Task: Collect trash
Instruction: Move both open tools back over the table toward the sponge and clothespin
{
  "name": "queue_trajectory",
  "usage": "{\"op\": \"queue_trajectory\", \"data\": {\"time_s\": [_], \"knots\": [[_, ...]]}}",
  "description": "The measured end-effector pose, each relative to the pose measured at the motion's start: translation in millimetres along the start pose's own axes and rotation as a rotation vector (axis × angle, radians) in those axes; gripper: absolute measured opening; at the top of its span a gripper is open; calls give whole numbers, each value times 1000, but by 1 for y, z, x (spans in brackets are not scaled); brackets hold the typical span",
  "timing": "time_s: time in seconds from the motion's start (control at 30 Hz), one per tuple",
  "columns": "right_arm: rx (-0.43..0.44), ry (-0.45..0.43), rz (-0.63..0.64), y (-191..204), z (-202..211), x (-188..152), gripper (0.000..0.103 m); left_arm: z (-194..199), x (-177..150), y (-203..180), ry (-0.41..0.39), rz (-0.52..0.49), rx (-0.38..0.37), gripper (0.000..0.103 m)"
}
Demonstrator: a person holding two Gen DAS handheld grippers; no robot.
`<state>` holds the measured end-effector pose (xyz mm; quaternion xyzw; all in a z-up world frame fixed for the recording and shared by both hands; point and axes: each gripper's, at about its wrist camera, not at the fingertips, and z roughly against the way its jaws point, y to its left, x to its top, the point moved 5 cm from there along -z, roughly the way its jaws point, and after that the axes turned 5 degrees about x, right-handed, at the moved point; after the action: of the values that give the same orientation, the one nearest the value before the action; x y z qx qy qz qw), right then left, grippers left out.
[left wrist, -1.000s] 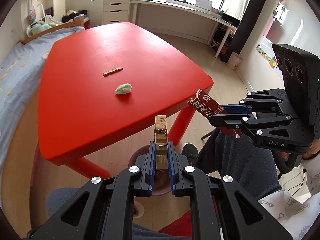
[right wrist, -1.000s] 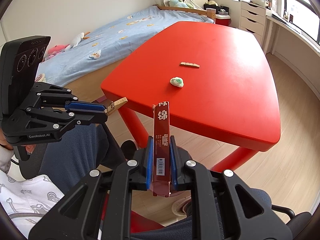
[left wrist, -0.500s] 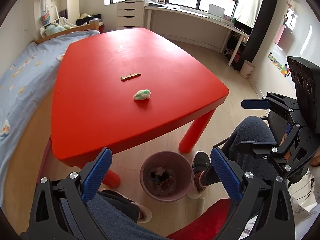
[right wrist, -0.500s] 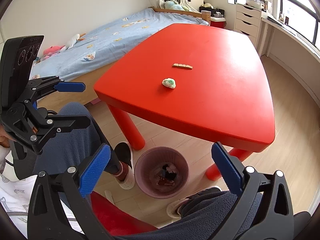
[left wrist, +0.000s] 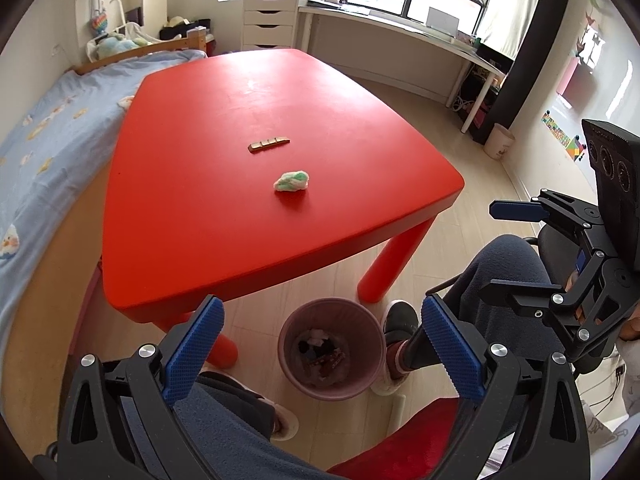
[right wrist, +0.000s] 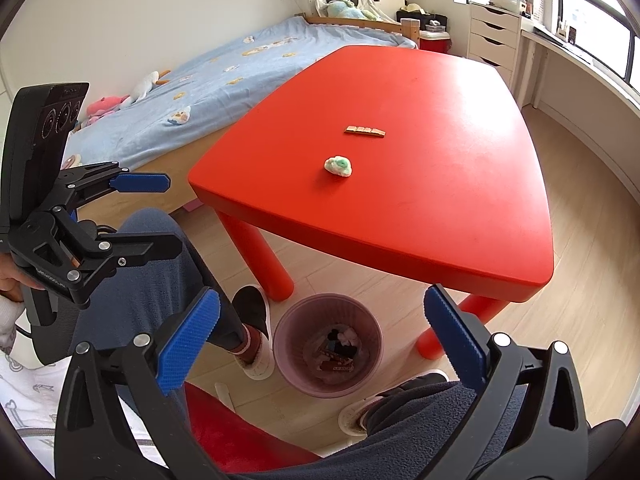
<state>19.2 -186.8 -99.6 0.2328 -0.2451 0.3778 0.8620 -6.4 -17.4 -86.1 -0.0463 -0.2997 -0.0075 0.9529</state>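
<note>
Left gripper (left wrist: pixel 320 344) and right gripper (right wrist: pixel 322 342) are both held above the pink bin (left wrist: pixel 330 346) on the floor, fingers spread wide, nothing gripped. Wrappers are seen inside the bin. Two pieces of trash lie on the red bench (left wrist: pixel 224 184): a crumpled white-green wad (left wrist: pixel 291 181) near the front edge and a small tan strip (left wrist: pixel 268 144) just beyond it.

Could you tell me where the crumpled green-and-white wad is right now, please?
In both wrist views, the wad lies on the red table near its front edge, just in front of the tan strip.
</note>
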Motion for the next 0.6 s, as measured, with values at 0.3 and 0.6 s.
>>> {"op": "queue_trajectory", "data": {"time_s": [0.3,0.6], "knots": [[11,10,3,1,-4,2,100,1,3,4,-9,8,-10,95],[14,7,44,-2,-7,20,100,-3,20,20,-12,2,-3,95]]}}
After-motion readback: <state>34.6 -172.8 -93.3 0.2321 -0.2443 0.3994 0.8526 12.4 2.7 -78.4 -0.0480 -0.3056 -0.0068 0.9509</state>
